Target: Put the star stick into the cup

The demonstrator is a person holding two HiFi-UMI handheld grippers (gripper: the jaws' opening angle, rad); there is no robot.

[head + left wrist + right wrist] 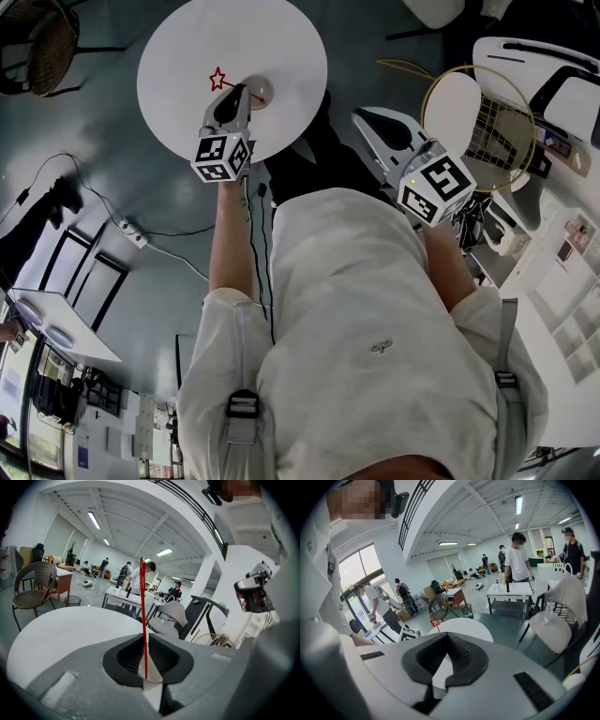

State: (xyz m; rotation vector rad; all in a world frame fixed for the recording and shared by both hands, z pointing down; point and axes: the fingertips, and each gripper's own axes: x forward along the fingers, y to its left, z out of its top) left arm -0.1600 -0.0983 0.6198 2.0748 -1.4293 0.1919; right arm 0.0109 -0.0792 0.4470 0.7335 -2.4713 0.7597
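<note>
Red star stick (218,79) stands pinched in the left gripper's (240,97) jaws, its lower end at the cup (260,91) on the table (281,47), upper centre, apparently aligned for dropping in. The right gripper (448,637) waits aside, jaws pressed together and empty.

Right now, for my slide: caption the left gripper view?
Left gripper shut on the red star stick above a white table.
</note>
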